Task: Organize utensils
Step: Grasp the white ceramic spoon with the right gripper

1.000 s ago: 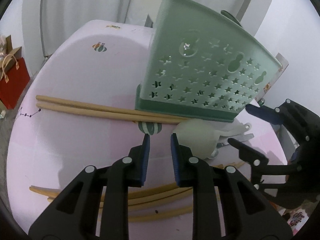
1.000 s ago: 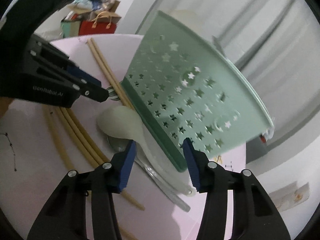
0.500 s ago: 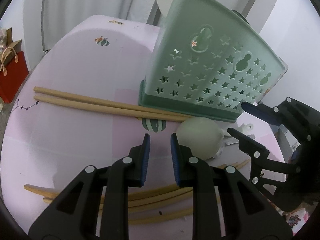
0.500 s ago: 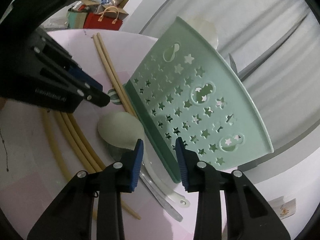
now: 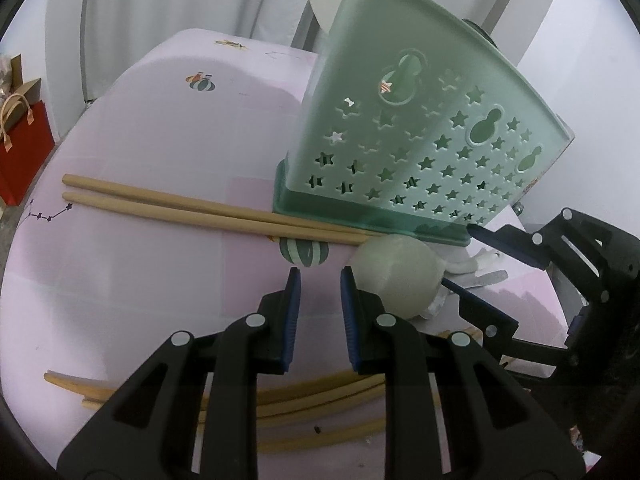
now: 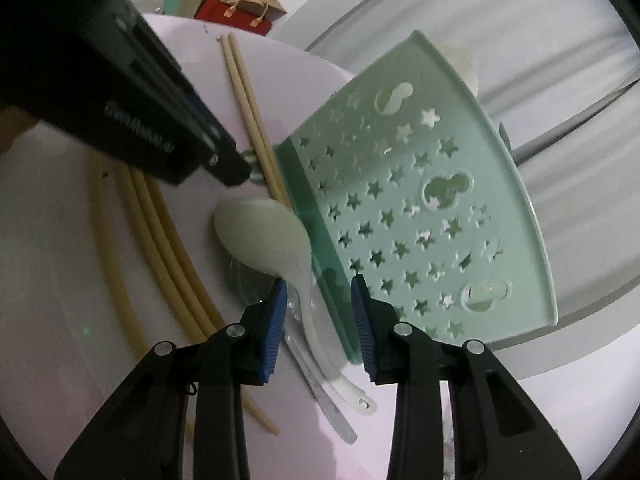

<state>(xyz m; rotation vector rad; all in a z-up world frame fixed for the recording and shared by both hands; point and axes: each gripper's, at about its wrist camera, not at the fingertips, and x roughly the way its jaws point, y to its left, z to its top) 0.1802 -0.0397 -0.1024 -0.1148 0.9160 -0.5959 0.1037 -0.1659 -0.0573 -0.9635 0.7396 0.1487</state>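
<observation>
**Right claw closing in on the rice paddle beside the caddy**

Pale curtains behind; a table [image 5: 132, 128] under a pink printed cloth; a red paper gift bag [image 5: 22, 148] on the floor past its left edge.

- Mint-green plastic utensil caddy with star cut-outs [image 5: 420, 136] sits toward the table's far right, looking tilted in both views. A pale utensil already pokes above its rim.
- White plastic rice paddle [image 6: 264, 236] lies against the caddy's base, bowl toward the table's middle, handle running toward the right claw. A clear plastic spoon [image 6: 332, 416] lies under it.
- Two straight wooden chopsticks [image 5: 168, 204] run from the left edge to the caddy's base; several curved tan sticks [image 5: 320, 396] lie along the near edge.
- Right claw [image 6: 320, 304]: jaws have just been closing and now stand partly apart, straddling the paddle's neck. Pads do not appear to press it yet; nothing held.
- Left claw [image 5: 316, 280]: narrow gap, empty, hovering above the cloth just beside the paddle's bowl.

Judgement on the step: pick up the paddle for the caddy. Close on the neck only, keeping the lower pad clear of the clear spoon and the right-hand pad off the caddy's base. Lift straight before swinging, since the bowl touches the chopstick ends and could drag them.
</observation>
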